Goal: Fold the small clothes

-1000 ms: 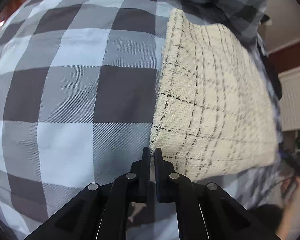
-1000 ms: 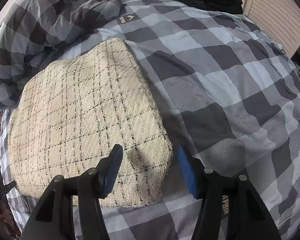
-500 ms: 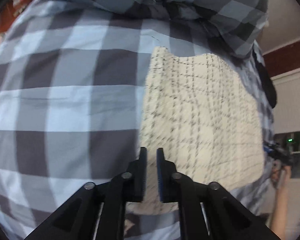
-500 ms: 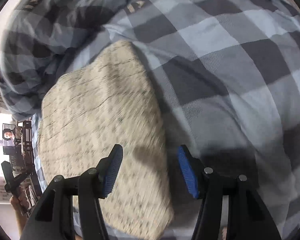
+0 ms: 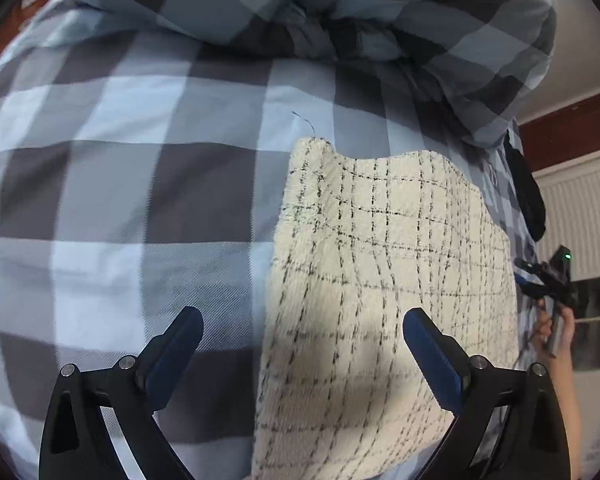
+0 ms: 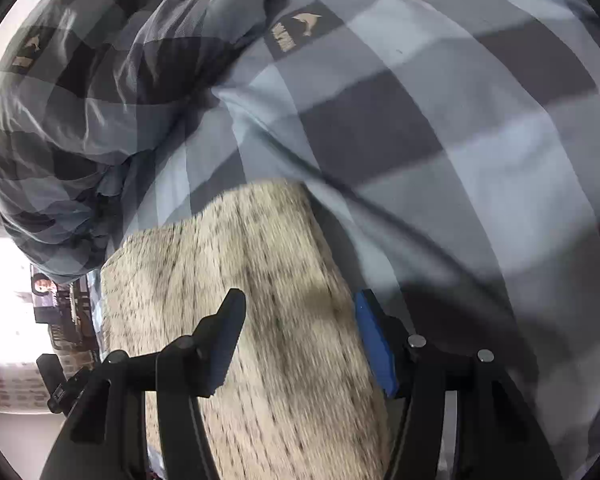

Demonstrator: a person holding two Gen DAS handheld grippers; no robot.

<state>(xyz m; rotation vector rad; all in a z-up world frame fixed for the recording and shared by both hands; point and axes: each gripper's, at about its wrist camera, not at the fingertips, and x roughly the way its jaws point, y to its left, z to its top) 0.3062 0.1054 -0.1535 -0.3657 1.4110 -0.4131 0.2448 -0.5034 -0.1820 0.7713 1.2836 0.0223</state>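
Note:
A folded cream garment with a thin black check (image 5: 388, 264) lies flat on a grey and blue checked bed cover (image 5: 112, 184). My left gripper (image 5: 300, 344) is open and empty, its jaws wide apart above the garment's near left edge. In the right wrist view the same garment (image 6: 268, 312) is blurred. My right gripper (image 6: 300, 340) is open and empty above the garment's right part. The right gripper also shows at the far right of the left wrist view (image 5: 552, 276).
A bunched checked duvet (image 5: 380, 12) lies beyond the garment; it also fills the upper left of the right wrist view (image 6: 100, 92). A dark item (image 5: 528, 200) lies at the bed's right edge. A white radiator (image 5: 580, 216) stands past the bed.
My left gripper let go of the garment's corner, opened wide and drew back. My right gripper stayed open and moved along the garment's right edge.

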